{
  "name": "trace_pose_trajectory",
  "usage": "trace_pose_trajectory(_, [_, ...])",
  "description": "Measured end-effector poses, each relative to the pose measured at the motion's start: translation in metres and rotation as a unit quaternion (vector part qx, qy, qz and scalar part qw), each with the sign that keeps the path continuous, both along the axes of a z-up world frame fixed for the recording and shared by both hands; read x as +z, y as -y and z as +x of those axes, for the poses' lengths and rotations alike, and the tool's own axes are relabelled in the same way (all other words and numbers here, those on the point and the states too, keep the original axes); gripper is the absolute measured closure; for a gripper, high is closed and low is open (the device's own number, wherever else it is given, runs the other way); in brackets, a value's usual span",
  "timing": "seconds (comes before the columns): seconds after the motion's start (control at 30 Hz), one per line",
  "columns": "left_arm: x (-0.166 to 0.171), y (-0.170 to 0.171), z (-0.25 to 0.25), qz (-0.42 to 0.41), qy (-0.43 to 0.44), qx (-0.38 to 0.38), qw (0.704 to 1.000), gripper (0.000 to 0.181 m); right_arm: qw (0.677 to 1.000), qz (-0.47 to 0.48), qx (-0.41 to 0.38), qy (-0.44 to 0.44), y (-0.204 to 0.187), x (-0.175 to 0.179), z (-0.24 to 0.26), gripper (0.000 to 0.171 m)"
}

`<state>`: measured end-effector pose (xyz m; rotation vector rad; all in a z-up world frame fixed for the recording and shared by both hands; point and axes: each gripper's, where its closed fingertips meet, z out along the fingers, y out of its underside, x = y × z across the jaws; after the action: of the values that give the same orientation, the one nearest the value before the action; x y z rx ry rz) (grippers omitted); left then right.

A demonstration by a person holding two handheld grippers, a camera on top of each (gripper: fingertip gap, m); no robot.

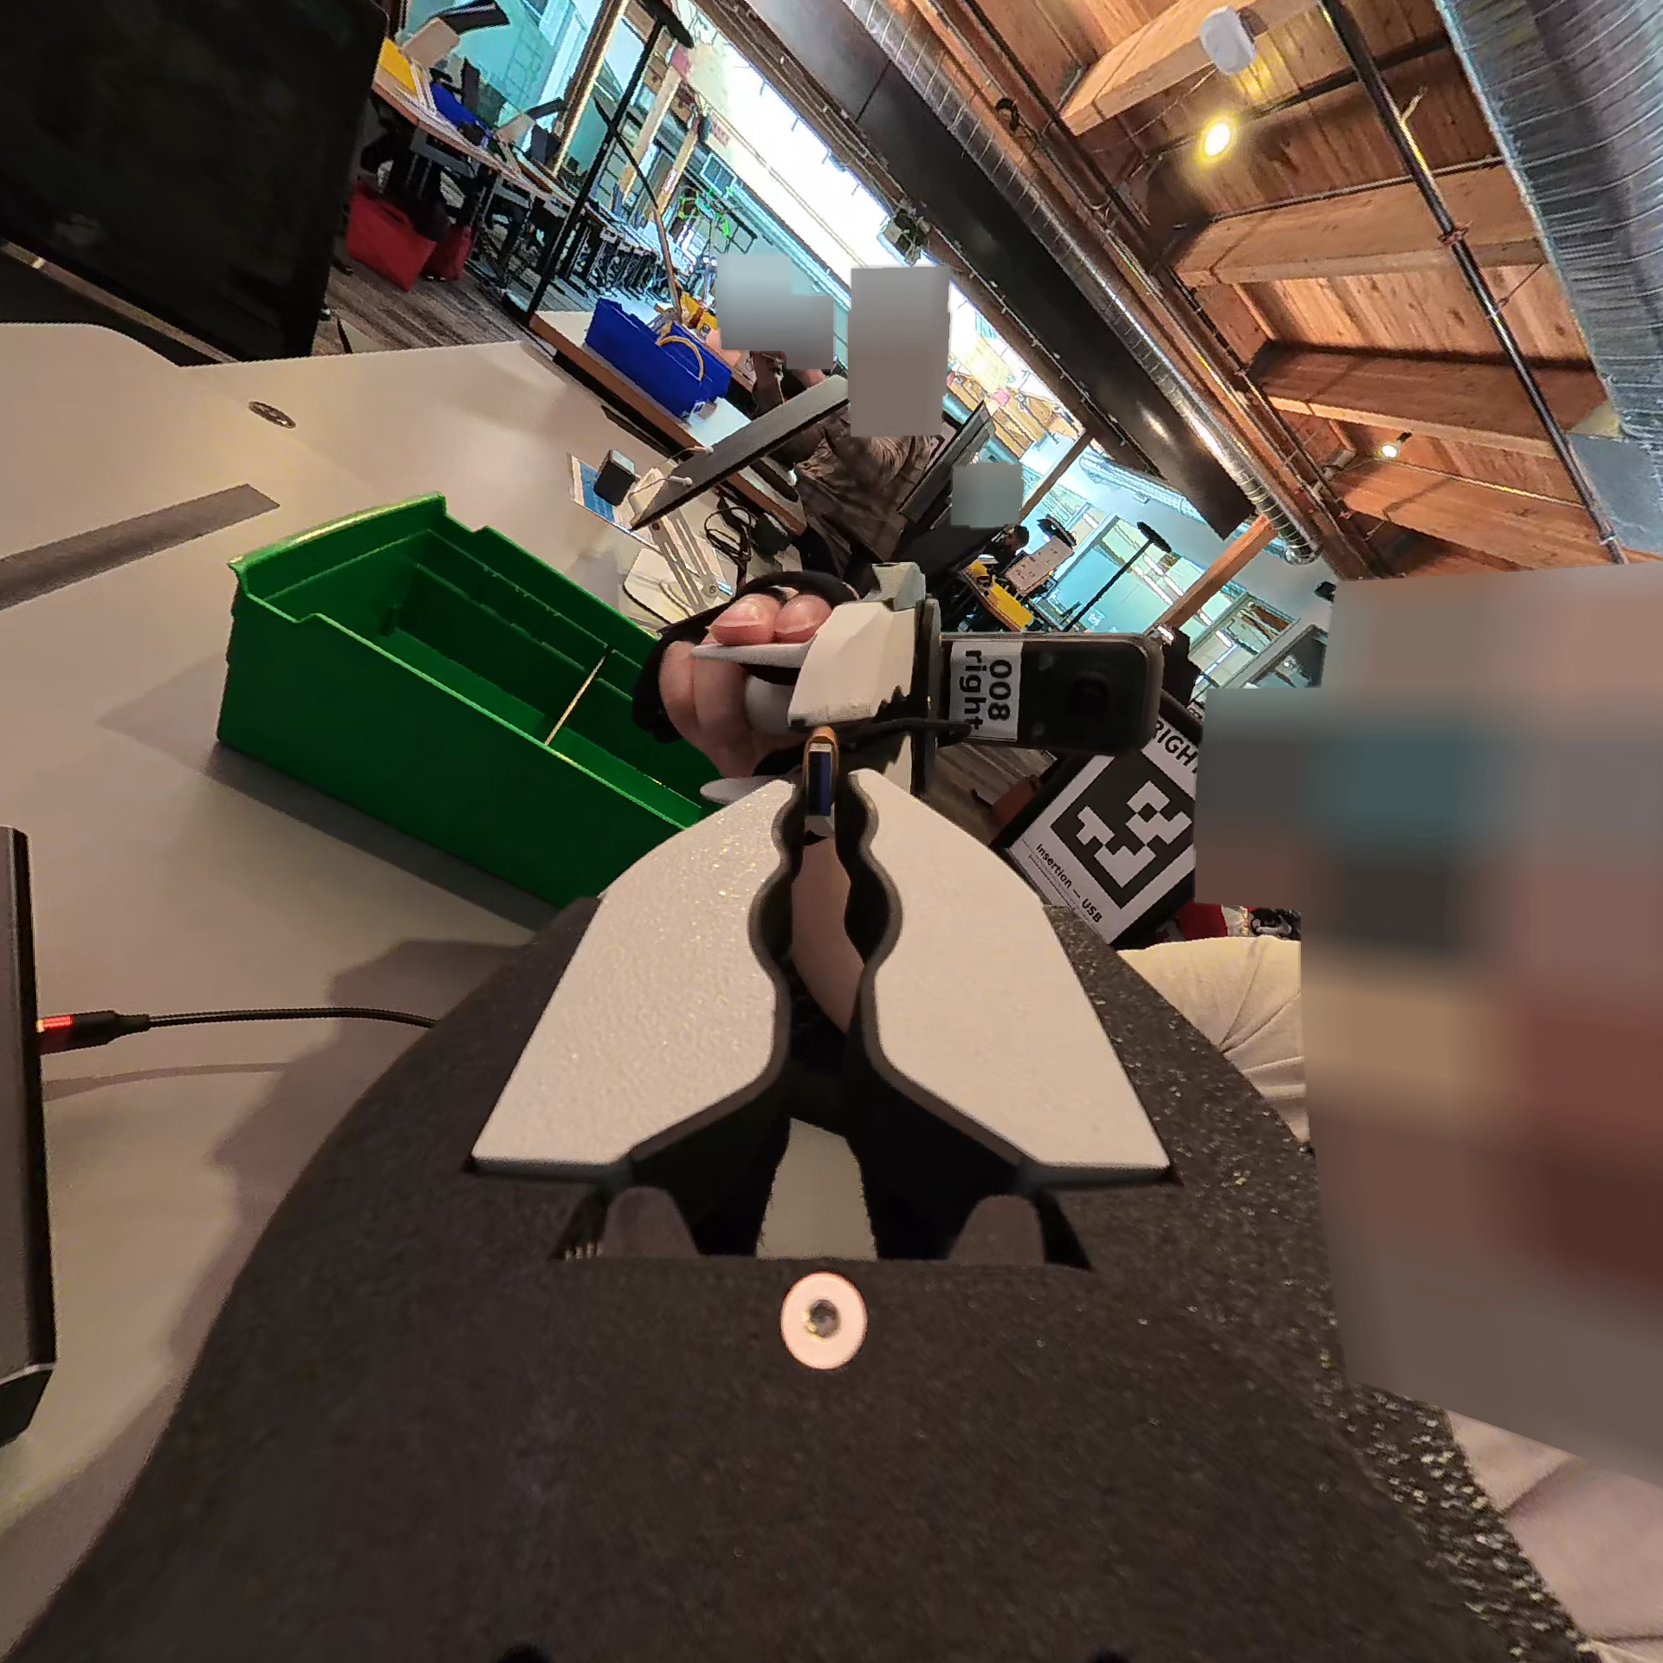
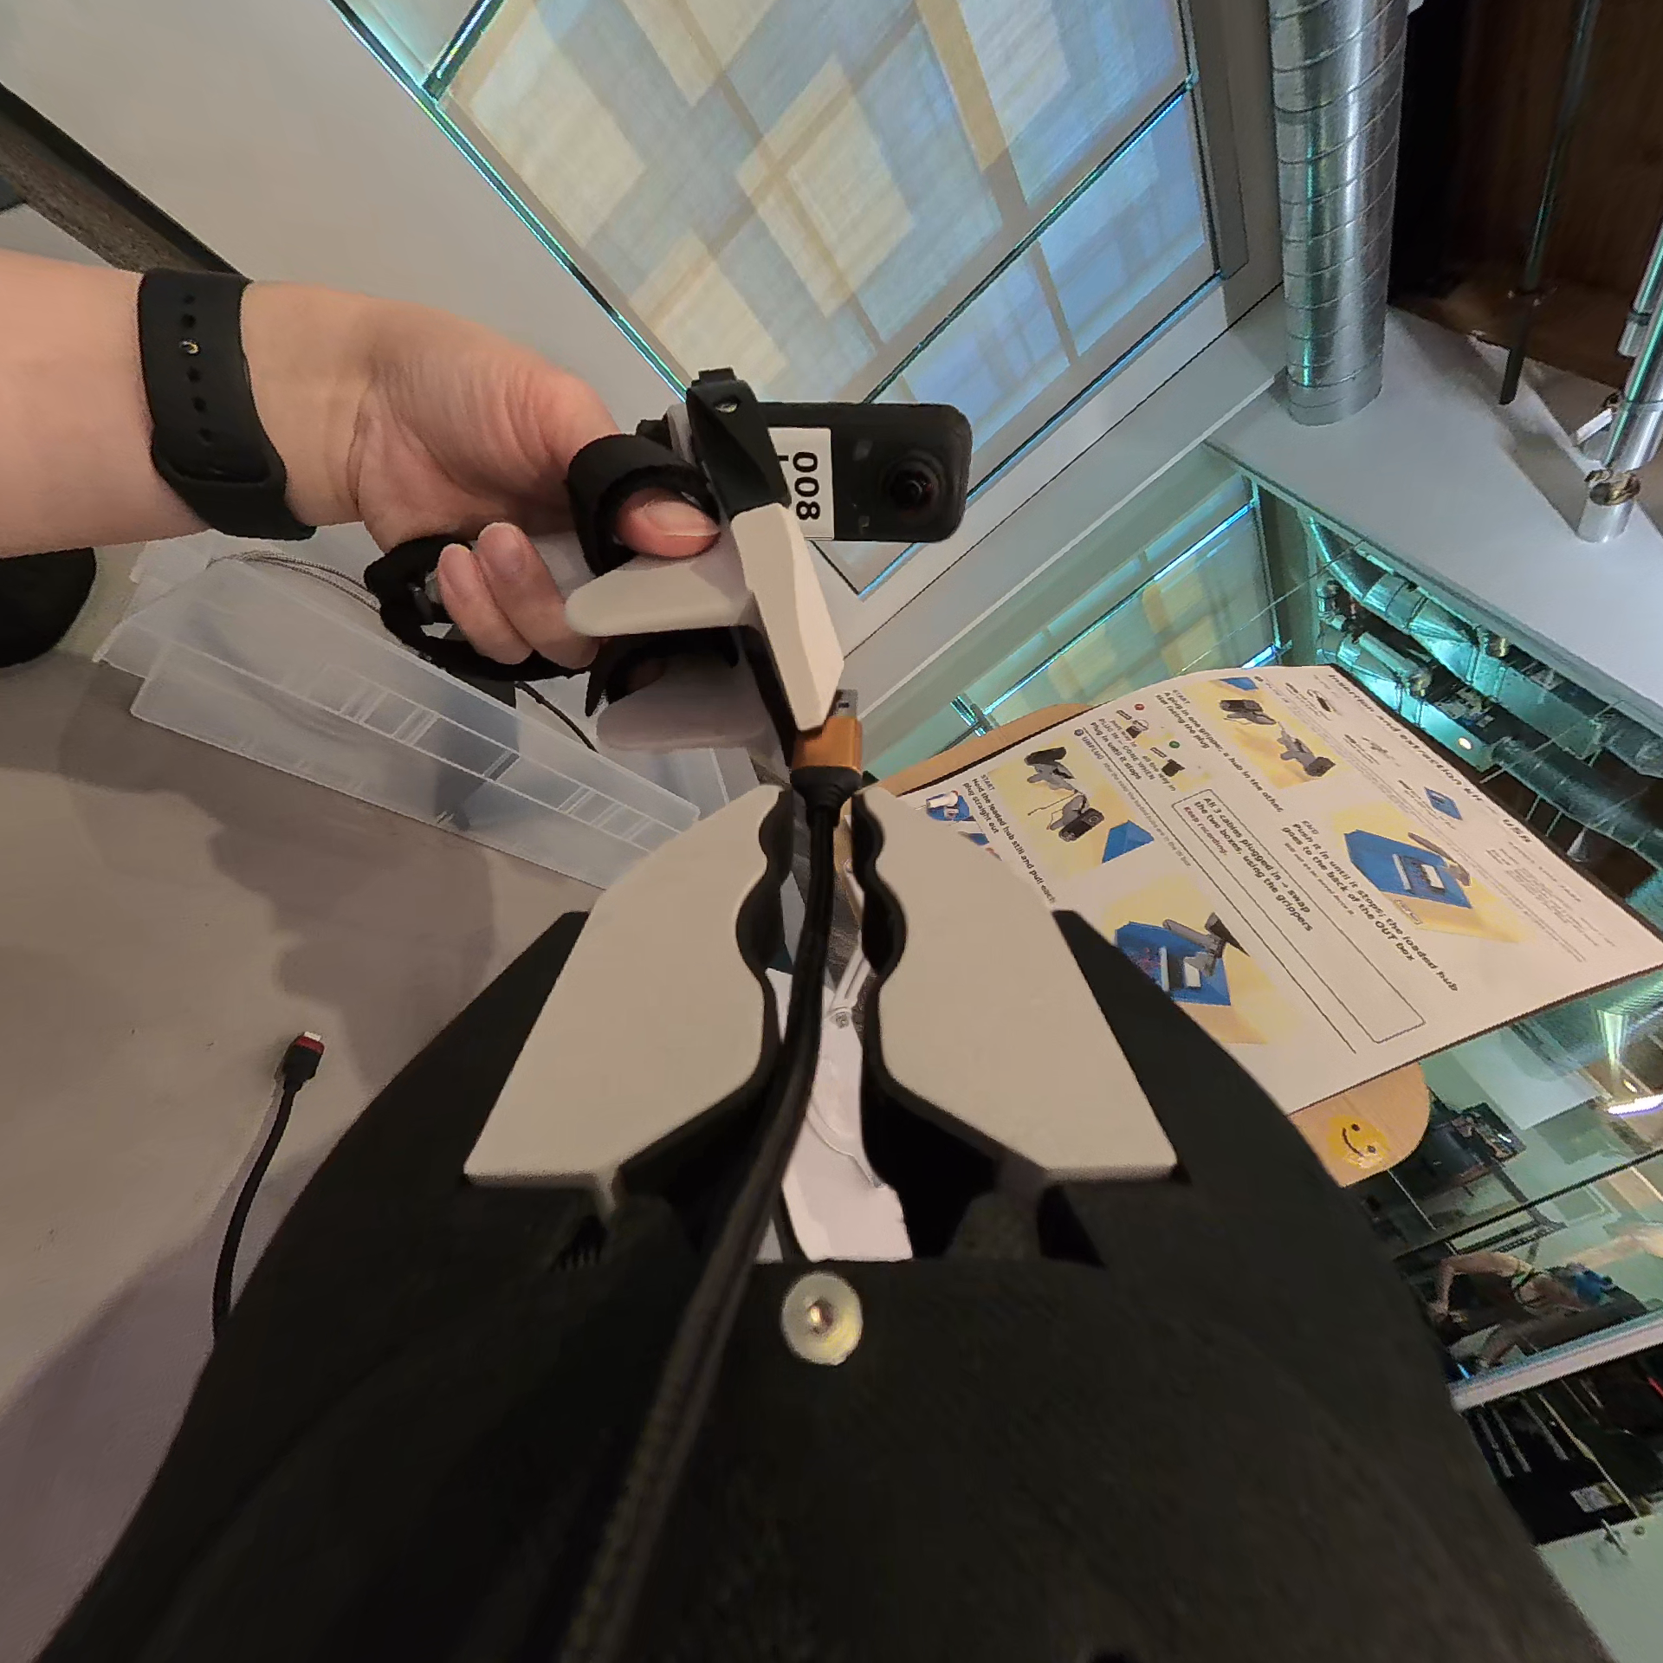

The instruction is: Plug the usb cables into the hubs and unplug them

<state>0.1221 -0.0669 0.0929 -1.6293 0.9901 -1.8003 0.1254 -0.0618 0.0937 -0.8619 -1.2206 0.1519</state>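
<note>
My left gripper [image 1: 819, 794] is shut on a slim blue hub [image 1: 817, 787], held edge-on between its fingertips. An orange USB plug [image 1: 821, 741] meets the hub's far end. My right gripper [image 2: 821, 796] is shut on a black braided cable [image 2: 801, 972] just behind that orange plug [image 2: 828, 749]. The two grippers face each other tip to tip above the table. The right gripper [image 1: 837, 684] shows in the left wrist view, held by a hand. The left gripper [image 2: 810, 684] shows in the right wrist view. How deep the plug sits in the hub is hidden.
A green bin [image 1: 432, 666] stands on the grey table [image 1: 180, 810]. A red-tipped cable [image 1: 81, 1024] runs to a black box [image 1: 18, 1125] at the left edge. A loose red-tipped cable [image 2: 301, 1053], a clear organiser box [image 2: 360, 720] and an instruction sheet [image 2: 1260, 855] also show. Left and right tips are no more than a few centimetres apart.
</note>
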Motion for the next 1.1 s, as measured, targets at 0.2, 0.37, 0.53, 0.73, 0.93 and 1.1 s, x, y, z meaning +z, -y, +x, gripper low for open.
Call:
trace_pose_trajectory(0.2, [0.002, 0.0, 0.0, -0.002, 0.003, 0.0, 1.0, 0.175, 1.0, -0.007, 0.006, -0.008, 0.002, 0.003, 0.001, 0.163])
trace_pose_trajectory(0.37, [0.0, 0.0, -0.002, -0.012, 0.001, -0.002, 1.0, 0.175, 1.0, -0.011, 0.007, -0.011, 0.001, 0.001, -0.001, 0.162])
trace_pose_trajectory(0.53, [-0.002, 0.0, -0.001, -0.014, -0.003, -0.003, 1.0, 0.175, 1.0, -0.023, 0.011, -0.013, 0.001, -0.001, 0.0, 0.161])
trace_pose_trajectory(0.73, [0.001, -0.002, -0.001, 0.014, 0.009, 0.0, 1.0, 0.175, 0.999, -0.043, 0.002, -0.007, 0.0, 0.001, 0.001, 0.163])
trace_pose_trajectory(0.93, [-0.036, -0.053, -0.022, 0.141, -0.139, 0.174, 0.965, 0.143, 0.997, -0.062, -0.046, -0.006, -0.009, 0.008, 0.029, 0.163])
trace_pose_trajectory(1.1, [-0.119, -0.085, -0.03, 0.175, -0.35, 0.189, 0.901, 0.132, 0.994, -0.082, -0.071, -0.023, -0.013, 0.016, 0.057, 0.163])
